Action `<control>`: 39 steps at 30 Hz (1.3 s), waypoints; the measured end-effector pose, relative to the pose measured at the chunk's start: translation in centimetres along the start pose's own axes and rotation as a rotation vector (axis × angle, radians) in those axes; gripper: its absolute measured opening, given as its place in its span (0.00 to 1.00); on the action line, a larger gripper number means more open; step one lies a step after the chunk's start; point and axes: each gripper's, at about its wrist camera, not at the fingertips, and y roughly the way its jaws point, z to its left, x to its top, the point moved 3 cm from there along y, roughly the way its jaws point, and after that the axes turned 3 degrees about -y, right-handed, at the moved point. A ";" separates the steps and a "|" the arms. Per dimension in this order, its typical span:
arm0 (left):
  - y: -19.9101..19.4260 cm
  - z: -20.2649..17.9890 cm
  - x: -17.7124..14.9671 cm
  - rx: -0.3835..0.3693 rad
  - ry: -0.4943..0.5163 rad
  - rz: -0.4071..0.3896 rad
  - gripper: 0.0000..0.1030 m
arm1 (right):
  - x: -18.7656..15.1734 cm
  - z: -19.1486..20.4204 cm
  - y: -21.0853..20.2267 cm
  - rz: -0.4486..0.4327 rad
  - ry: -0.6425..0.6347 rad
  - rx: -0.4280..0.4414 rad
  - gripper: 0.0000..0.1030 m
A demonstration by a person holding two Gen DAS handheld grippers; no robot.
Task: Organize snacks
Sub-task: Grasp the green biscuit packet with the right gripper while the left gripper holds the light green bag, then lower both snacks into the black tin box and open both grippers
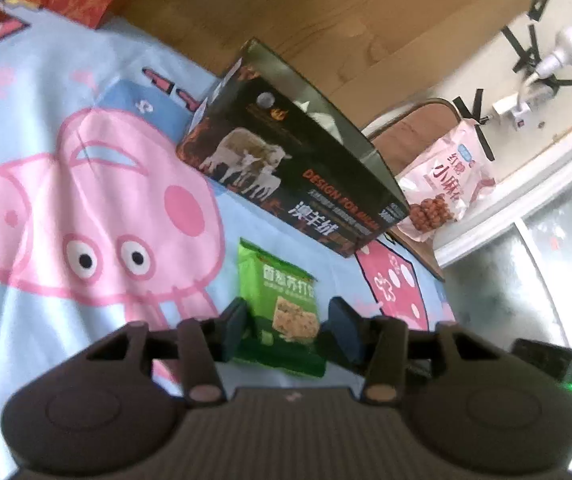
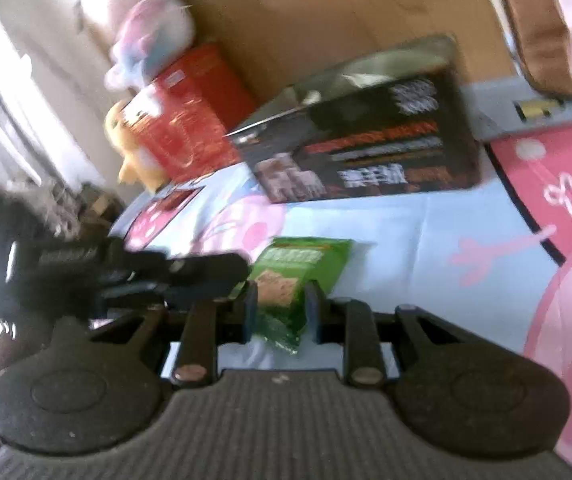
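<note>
Green foil cracker packet [image 1: 282, 312] half-hidden between both our grippers' open fingers, lengthwise toward the black printed box [image 1: 298, 176]; left gripper [image 1: 292, 332], right gripper [image 2: 282, 312].

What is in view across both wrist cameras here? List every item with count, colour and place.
Cracker packet: 1, green, on the sheet between both grippers' fingers.
Open box: 1, black, on the sheet beyond the packet.
Snack bag: 1, pink, on the ledge past the box.
Red box: 1, red, at the sheet's far edge.
Plush toys: 2, pale and yellow, by the red box.
Bedsheet: 1, light blue with pink pig print.
Left gripper: open around the packet.
Right gripper: closely flanking the packet; contact unclear.
</note>
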 end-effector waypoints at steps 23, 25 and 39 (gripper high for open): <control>-3.5 -4.1 0.9 -0.016 0.174 -0.100 0.41 | -0.5 4.1 -1.6 -0.111 -0.268 -0.115 0.30; -4.4 -5.7 2.1 -0.027 0.214 -0.146 0.41 | 0.6 4.9 -2.0 -0.152 -0.304 -0.124 0.30; 4.9 -5.7 12.2 0.105 0.211 -0.122 0.44 | 10.5 -0.5 5.7 -0.193 -0.330 -0.349 0.32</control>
